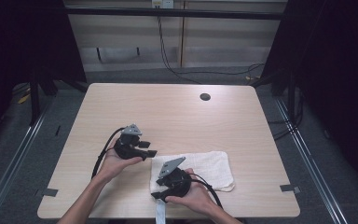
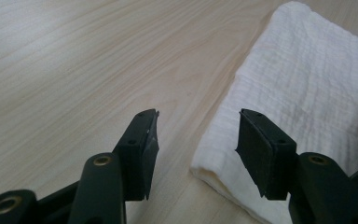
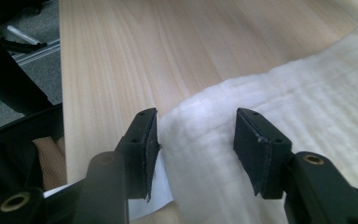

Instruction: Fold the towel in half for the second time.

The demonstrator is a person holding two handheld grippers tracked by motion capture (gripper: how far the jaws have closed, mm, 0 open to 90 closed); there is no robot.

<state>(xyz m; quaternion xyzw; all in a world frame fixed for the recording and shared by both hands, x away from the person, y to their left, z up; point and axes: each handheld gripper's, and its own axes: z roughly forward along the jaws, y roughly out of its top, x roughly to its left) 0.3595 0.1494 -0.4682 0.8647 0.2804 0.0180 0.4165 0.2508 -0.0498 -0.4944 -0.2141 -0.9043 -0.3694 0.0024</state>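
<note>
A white, crinkled cotton cloth folded into a flat rectangle point(image 1: 200, 169) lies on the pale wood-grain table point(image 1: 177, 109), toward the near edge and right of centre, its long axis running from 9 to 3 o'clock across the high view.

The left gripper point(image 1: 147, 148) sits just off the cloth's far-left corner, at about 10 o'clock from the cloth's middle, pointing toward 3 o'clock. In the left gripper view its jaws stand spread with nothing between them but bare wood; the cloth's folded corner point(image 2: 223, 154) lies just ahead, nearer the right-hand jaw.

The right gripper point(image 1: 161, 192) rests over the cloth's near-left corner, at about 8 o'clock from its middle. In the right gripper view its jaws are also spread, and the cloth's edge point(image 3: 191, 135) bulges up between them, not yet pinched.

Both tools work the same short left end; the right one seems nearer to a grasp, needing only to close.
</note>
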